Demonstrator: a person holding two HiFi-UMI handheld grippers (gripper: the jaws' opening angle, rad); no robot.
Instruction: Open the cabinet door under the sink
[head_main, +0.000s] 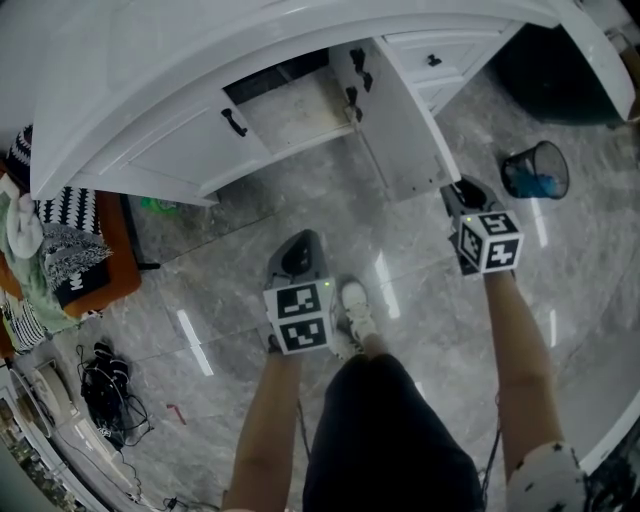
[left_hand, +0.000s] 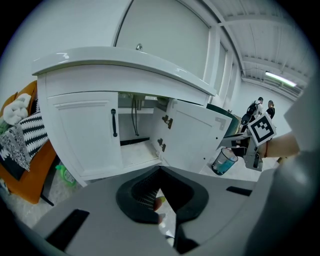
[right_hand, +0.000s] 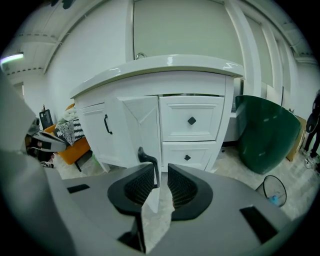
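Beside open cabinet door (head_main: 405, 130), mesh wastebasket (head_main: 537, 172)

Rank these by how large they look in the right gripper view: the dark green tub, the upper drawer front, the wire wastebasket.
1. dark green tub
2. upper drawer front
3. wire wastebasket

The wire wastebasket is nearest the camera, so its real size compared with the others is unsure.

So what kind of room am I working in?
Probably a mock bathroom inside a big hall: a white sink vanity cabinet, grey marbled floor tiles, and a high white beamed ceiling with strip lights.
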